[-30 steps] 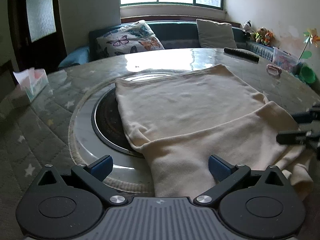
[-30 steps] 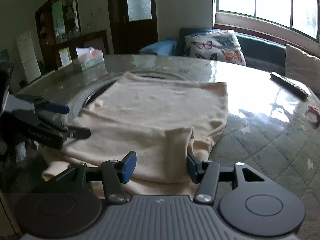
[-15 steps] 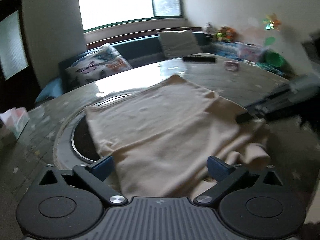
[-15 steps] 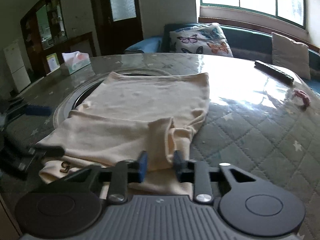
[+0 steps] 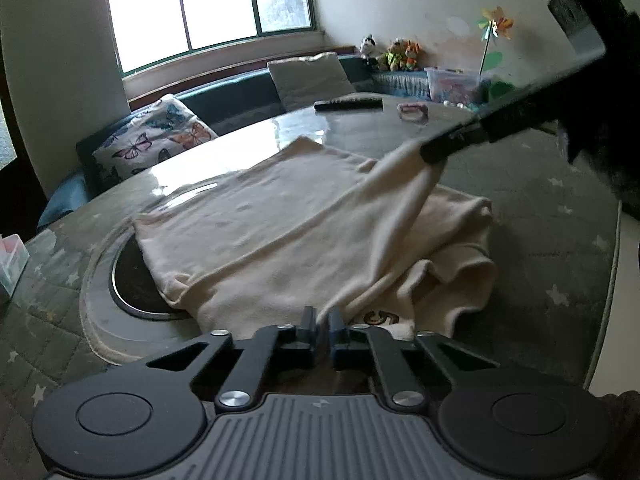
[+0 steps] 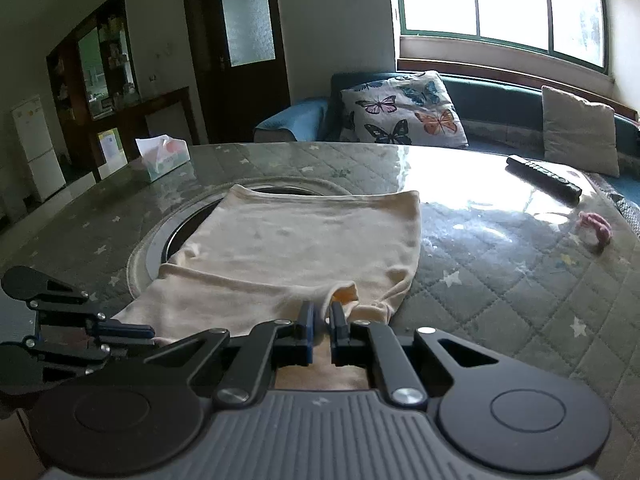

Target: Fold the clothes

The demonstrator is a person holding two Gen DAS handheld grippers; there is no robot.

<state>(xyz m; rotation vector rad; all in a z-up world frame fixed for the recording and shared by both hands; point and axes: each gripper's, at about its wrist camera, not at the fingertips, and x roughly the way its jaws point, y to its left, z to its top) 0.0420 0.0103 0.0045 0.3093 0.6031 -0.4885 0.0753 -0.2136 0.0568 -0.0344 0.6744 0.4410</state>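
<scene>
A cream garment (image 5: 280, 216) (image 6: 304, 236) lies spread on the round quilted table (image 5: 540, 216), partly over a dark round inset (image 5: 124, 280). My left gripper (image 5: 322, 318) is shut on the garment's near edge, its jaws just pressed together with cloth pinched between them. In the right wrist view the left gripper (image 6: 148, 334) shows at the lower left, at the cloth's corner. My right gripper (image 6: 322, 314) is shut on a bunched fold of the same near edge. From the left wrist view the right gripper (image 5: 430, 156) holds that fold raised off the table, the fabric hanging in a slope.
A black remote (image 6: 544, 176) and a small pink item (image 6: 598, 228) lie on the far right of the table (image 6: 500, 280). A tissue box (image 6: 162, 156) stands at the far left. Behind the table is a sofa with a butterfly cushion (image 6: 404, 114).
Both grippers went from open to shut on the garment's near edge. The right gripper has lifted its fold off the table. The left gripper shifted along the edge and rolled.
</scene>
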